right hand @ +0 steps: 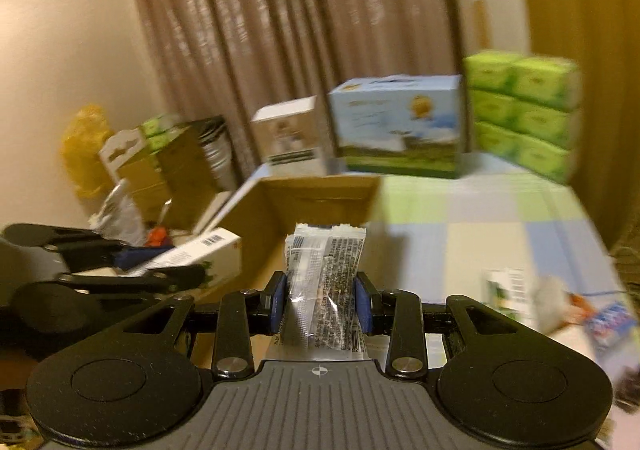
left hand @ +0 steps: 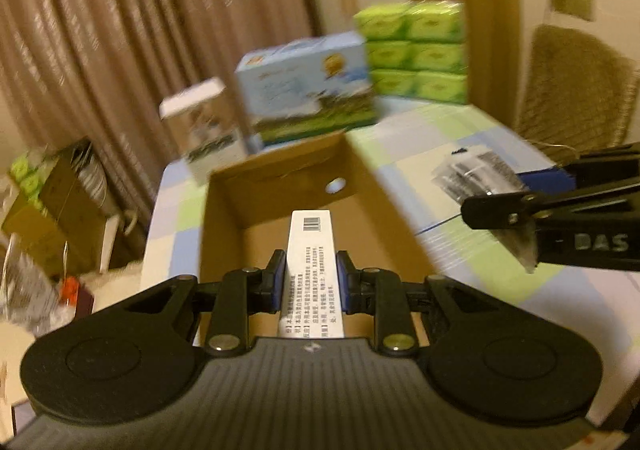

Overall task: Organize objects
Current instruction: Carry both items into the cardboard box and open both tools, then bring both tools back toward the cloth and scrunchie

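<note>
from the left wrist, our left gripper [left hand: 311, 282] clamps a slim white printed carton [left hand: 311, 262] over the open brown cardboard box [left hand: 224, 226] — we lower it well inside before letting go. from the right wrist, our right gripper [right hand: 320, 300] pinches a clear crinkly printed packet [right hand: 325, 274] near the box's rim — we carry it past the rim first.

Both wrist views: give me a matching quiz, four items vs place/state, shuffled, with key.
1 white carton
2 clear sachet
3 cardboard box
4 green tissue packs

A stacked at the table's far end
B clamped in right gripper
C open on the table
D clamped in left gripper

Pairs: 1-D, 2-B, 3-C, 4-A
</note>
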`<state>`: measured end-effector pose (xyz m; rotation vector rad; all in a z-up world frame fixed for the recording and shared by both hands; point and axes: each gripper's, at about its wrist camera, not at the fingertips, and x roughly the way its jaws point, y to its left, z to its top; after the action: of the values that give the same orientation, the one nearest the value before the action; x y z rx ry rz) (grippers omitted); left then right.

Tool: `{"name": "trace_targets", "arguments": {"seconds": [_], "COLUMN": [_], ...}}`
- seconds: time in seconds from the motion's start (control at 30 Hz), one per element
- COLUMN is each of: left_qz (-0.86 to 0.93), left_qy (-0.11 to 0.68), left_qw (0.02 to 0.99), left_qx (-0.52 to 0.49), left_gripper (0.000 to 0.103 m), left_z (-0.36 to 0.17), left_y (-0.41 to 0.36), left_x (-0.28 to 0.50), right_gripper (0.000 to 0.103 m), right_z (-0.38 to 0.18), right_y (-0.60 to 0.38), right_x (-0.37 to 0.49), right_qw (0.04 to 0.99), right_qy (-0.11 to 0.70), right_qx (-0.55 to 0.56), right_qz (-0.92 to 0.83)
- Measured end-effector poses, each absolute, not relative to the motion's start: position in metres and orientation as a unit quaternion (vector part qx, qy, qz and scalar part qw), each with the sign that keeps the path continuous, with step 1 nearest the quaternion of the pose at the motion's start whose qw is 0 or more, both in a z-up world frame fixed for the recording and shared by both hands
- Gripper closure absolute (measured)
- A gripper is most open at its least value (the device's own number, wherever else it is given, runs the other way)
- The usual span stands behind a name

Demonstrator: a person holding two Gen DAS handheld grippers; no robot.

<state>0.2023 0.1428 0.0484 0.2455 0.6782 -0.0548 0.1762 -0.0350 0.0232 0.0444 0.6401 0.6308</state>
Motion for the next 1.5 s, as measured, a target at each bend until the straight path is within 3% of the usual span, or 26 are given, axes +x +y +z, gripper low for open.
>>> {"name": "trace_targets", "arguments": {"seconds": [0.3, 0.43, 0.67, 0.7, 0.77, 1.0, 1.13, 1.23, 1.43, 1.5], "left_qz": [-0.016, -0.006, 0.018, 0.02, 0.022, 0.028, 0.029, 0.024, 0.006, -0.003], "left_qy": [0.362, 0.354, 0.352, 0.352, 0.351, 0.344, 0.327, 0.314, 0.283, 0.278], "left_qw": [0.928, 0.932, 0.934, 0.935, 0.935, 0.938, 0.944, 0.949, 0.959, 0.96], "left_qx": [0.088, 0.077, 0.055, 0.05, 0.04, 0.014, 0.007, 0.003, -0.005, -0.005], "left_gripper": [0.081, 0.067, 0.066, 0.065, 0.062, 0.043, 0.026, 0.015, 0.001, 0.001], "left_z": [-0.003, -0.01, -0.005, -0.003, 0.0, 0.018, 0.033, 0.044, 0.067, 0.071], "left_y": [0.187, 0.195, 0.212, 0.214, 0.215, 0.204, 0.187, 0.169, 0.133, 0.118], "left_x": [0.239, 0.246, 0.234, 0.231, 0.224, 0.188, 0.161, 0.139, 0.096, 0.086], "right_gripper": [0.07, 0.07, 0.069, 0.065, 0.042, 0.035, 0.02, 0.015, 0.007, 0.007], "right_z": [-0.025, -0.032, -0.045, -0.045, -0.043, -0.013, 0.001, 0.005, 0.003, 0.002], "right_y": [0.016, 0.02, 0.029, 0.029, 0.027, -0.006, -0.051, -0.085, -0.16, -0.181], "right_x": [0.22, 0.23, 0.233, 0.233, 0.232, 0.203, 0.167, 0.135, 0.077, 0.063], "right_qw": [0.876, 0.874, 0.868, 0.868, 0.869, 0.887, 0.903, 0.914, 0.93, 0.934], "right_qy": [0.364, 0.368, 0.38, 0.376, 0.367, 0.337, 0.319, 0.309, 0.306, 0.307], "right_qx": [0.015, 0.013, 0.008, 0.012, 0.027, 0.043, 0.053, 0.048, 0.039, 0.039], "right_qz": [0.318, 0.315, 0.32, 0.323, 0.331, 0.312, 0.282, 0.257, 0.197, 0.18]}}
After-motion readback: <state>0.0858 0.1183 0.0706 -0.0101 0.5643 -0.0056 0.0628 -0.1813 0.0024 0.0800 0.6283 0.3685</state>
